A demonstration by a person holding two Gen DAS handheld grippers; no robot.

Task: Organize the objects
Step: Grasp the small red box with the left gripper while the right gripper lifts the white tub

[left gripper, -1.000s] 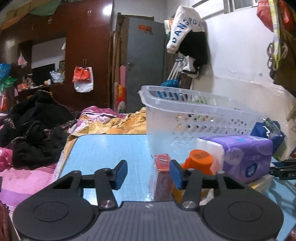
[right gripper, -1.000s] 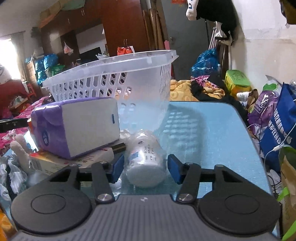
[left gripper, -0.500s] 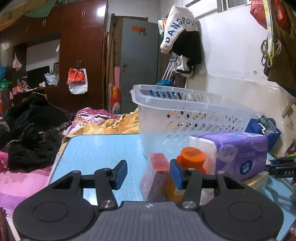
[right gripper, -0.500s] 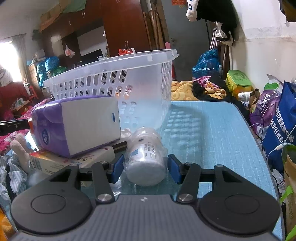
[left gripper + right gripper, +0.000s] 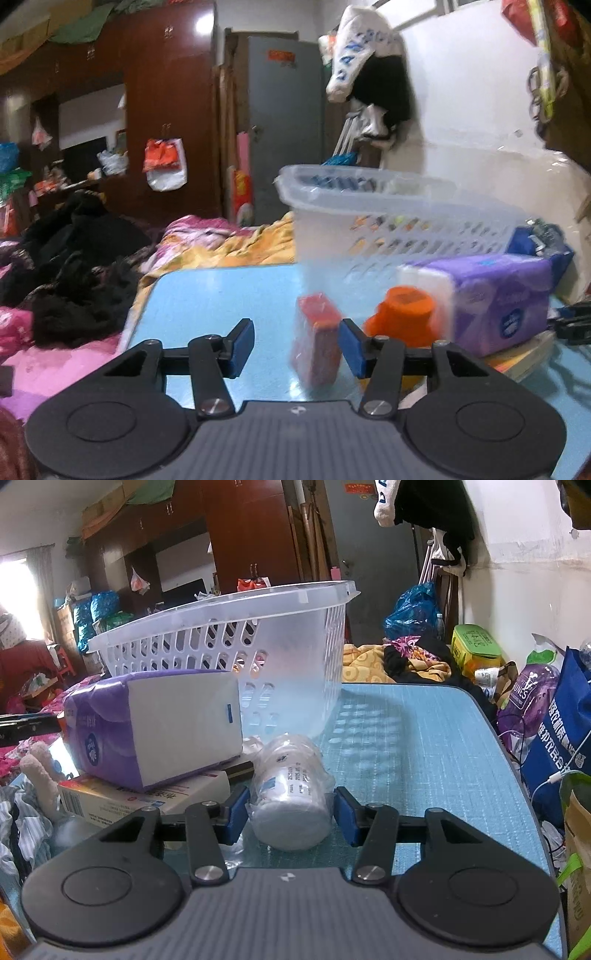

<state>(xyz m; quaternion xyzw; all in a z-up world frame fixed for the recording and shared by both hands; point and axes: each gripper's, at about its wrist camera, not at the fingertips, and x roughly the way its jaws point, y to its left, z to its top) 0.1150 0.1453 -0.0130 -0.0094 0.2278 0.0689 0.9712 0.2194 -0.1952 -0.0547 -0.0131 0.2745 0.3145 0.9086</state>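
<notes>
A clear plastic basket [image 5: 388, 206] stands on the blue table [image 5: 221, 295]; it also shows in the right wrist view [image 5: 236, 627]. My left gripper [image 5: 297, 347] is open, with a small red box [image 5: 317, 347] standing between its fingers, close to the right one. An orange-capped bottle [image 5: 404, 314] stands just behind that finger. My right gripper [image 5: 290, 816] is open around a wrapped white bottle [image 5: 291, 794] lying on its side. A purple tissue pack [image 5: 155, 723] lies on a flat box [image 5: 147, 797].
The table edge drops to bags [image 5: 554, 738] on the right in the right wrist view. A bed with clothes [image 5: 74, 266] lies left of the table in the left wrist view. The other gripper's tip [image 5: 572, 325] shows at the right edge.
The left gripper has shifted so the red box sits further between its fingers. The right gripper has moved forward around the white bottle.
</notes>
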